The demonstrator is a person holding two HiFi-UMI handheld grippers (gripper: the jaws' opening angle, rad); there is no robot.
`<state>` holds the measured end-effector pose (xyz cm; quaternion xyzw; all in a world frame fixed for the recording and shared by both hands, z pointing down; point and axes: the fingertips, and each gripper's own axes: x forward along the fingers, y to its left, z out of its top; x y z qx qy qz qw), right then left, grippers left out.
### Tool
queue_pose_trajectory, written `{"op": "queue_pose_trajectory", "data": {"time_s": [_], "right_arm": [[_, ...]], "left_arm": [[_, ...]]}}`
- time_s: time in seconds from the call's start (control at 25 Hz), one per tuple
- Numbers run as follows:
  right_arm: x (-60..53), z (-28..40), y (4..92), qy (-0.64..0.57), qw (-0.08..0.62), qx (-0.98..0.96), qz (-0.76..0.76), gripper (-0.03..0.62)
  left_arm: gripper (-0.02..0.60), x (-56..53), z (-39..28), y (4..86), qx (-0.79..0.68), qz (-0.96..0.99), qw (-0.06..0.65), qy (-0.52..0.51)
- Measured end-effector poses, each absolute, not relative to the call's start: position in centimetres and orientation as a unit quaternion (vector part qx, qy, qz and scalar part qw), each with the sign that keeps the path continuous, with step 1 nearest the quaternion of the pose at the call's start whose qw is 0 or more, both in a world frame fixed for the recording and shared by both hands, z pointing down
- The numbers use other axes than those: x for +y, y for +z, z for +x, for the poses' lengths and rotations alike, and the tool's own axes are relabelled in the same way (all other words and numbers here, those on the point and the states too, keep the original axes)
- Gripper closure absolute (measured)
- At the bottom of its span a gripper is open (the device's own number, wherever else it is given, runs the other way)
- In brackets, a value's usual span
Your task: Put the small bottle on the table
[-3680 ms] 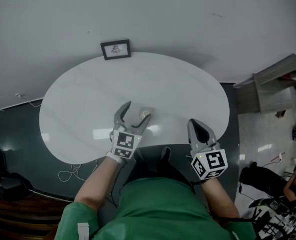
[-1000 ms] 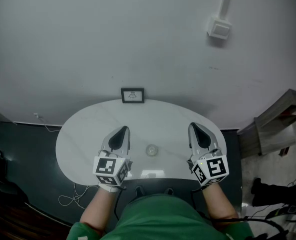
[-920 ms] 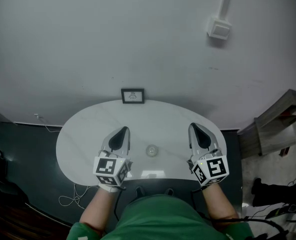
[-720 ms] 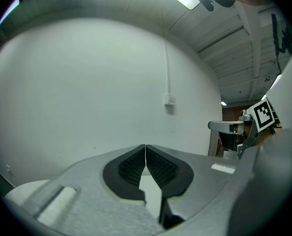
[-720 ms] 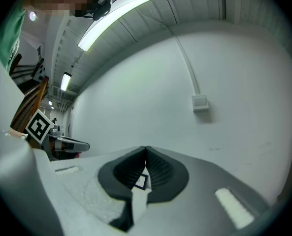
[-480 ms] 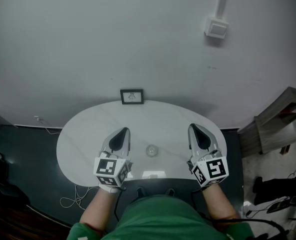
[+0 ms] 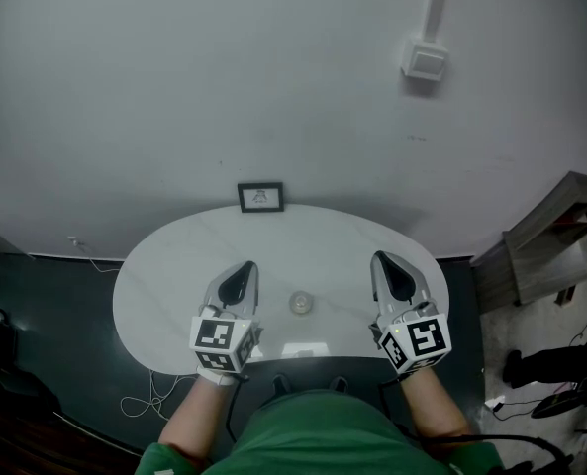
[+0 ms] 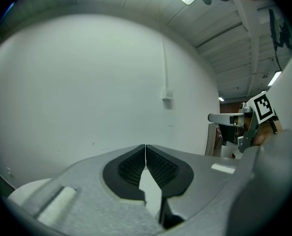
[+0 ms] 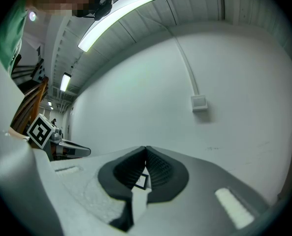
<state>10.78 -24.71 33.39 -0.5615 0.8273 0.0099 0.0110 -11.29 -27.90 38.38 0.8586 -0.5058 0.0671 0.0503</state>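
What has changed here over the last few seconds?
The left gripper, whose jaws stood open at the small bottle, has let go, shut empty and drawn off to the bottle's left. The bottle stands alone on the table. The right gripper stayed shut on the other side.

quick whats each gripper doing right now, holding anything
Left hand-held gripper: closed, holding nothing.
Right hand-held gripper: closed, holding nothing.
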Motion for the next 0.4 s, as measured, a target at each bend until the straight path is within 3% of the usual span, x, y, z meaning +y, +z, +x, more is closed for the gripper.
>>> {"op": "queue_pose_trajectory", "data": {"time_s": [0.4], "right_arm": [[-24.87, 10.76, 33.24, 0.013, 0.007, 0.823, -0.568, 0.591]], "left_arm": [[0.568, -28.17, -10.76, 38.41, -0.492, 0.867, 0.054, 0.063]]}}
